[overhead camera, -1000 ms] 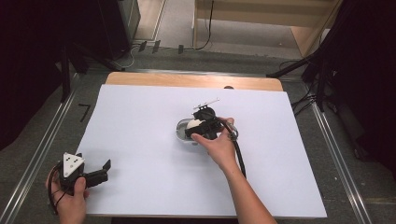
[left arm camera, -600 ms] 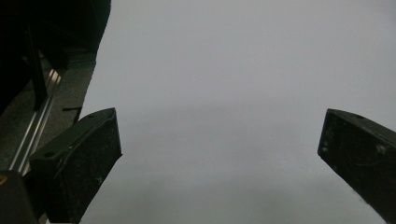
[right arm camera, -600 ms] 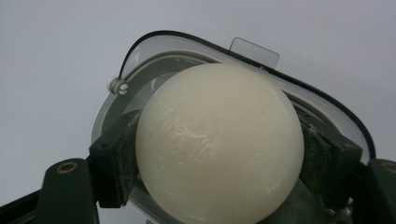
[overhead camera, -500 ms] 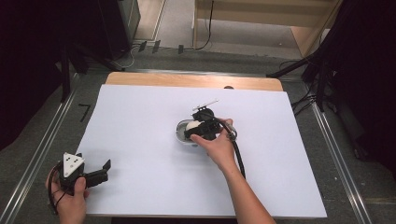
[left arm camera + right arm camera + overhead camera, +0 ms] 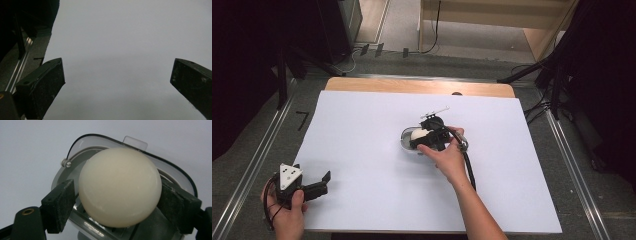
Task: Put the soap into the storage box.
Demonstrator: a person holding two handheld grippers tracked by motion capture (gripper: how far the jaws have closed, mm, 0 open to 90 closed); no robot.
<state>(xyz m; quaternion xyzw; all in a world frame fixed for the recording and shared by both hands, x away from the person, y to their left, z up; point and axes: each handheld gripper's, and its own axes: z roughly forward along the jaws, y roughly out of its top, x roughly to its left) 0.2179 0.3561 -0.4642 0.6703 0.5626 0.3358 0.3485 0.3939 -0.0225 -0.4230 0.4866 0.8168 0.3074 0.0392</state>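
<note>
the white table (image 5: 362, 150) bears a round metal holder (image 5: 408, 142) near its middle, and the right gripper (image 5: 422, 137) reaches it from four o'clock. its jaws clasp a white egg (image 5: 120, 186) seated over the holder. the left gripper (image 5: 319, 182) rests at the table's seven o'clock corner, jaws spread wide on nothing.

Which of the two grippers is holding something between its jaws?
The right gripper: its jaws clasp a cream egg over a metal egg slicer. The left gripper is open.

A cream ball (image 5: 120, 187) sits mid-frame, clamped between the right gripper (image 5: 117, 207) pads, above a clear-rimmed metal holder (image 5: 75, 167)
</note>
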